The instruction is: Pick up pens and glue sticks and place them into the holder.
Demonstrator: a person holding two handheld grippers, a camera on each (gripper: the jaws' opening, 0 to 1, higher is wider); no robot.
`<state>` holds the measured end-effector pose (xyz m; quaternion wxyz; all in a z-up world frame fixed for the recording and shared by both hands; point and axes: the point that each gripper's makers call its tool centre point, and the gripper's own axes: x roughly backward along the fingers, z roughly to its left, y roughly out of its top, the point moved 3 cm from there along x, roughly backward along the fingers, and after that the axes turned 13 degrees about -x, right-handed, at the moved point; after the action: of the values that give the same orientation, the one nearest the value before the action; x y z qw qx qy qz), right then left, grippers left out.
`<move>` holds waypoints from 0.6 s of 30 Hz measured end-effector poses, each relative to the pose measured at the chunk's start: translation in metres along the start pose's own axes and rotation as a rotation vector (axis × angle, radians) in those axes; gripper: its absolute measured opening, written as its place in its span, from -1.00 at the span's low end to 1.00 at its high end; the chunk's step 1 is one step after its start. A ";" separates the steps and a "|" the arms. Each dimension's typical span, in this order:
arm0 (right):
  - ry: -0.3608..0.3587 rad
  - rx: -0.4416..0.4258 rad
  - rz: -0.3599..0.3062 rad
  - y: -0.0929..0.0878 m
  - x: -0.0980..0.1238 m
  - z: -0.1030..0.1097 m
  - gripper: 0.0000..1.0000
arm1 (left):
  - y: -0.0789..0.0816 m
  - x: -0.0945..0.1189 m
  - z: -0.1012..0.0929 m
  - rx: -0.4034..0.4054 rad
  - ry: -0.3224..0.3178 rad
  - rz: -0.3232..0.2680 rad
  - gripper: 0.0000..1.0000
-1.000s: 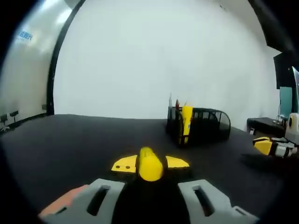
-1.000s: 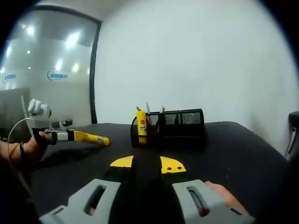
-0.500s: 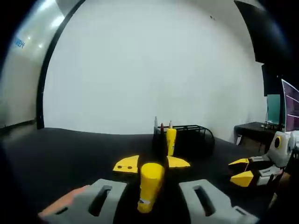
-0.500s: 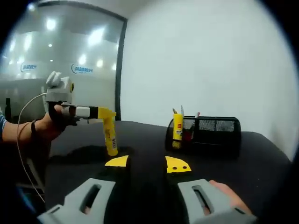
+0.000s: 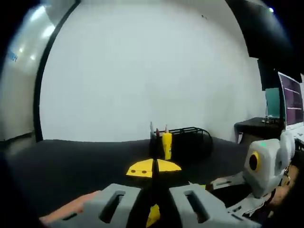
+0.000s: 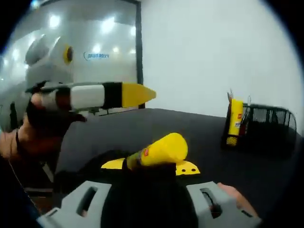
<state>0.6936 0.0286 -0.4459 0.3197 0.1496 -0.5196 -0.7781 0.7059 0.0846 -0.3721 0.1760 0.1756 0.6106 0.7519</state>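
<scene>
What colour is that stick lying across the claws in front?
Yellow. The glue stick shows best in the right gripper view, lying across the right gripper.

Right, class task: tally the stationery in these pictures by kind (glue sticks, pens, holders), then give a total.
Glue sticks: 2, one in the right gripper, one in the holder
Pens: 3 tips showing in the holder
Holders: 1
Total: 6
</scene>
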 end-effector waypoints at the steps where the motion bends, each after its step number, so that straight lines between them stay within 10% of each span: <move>1: 0.003 -0.013 0.013 0.000 0.002 0.000 -0.46 | -0.004 0.001 0.004 -0.002 0.005 0.004 -0.99; 7: 0.036 -0.068 -0.002 0.005 0.004 0.004 -0.57 | -0.017 0.009 0.021 -0.027 -0.011 0.030 -0.70; 18: 0.055 -0.089 -0.016 0.013 0.007 0.008 -0.64 | -0.047 0.022 0.029 -0.283 -0.237 0.070 0.09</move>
<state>0.6882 0.0267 -0.4304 0.3340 0.1604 -0.4743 -0.7986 0.7025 0.1292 -0.4117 0.2434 0.2577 0.4674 0.8099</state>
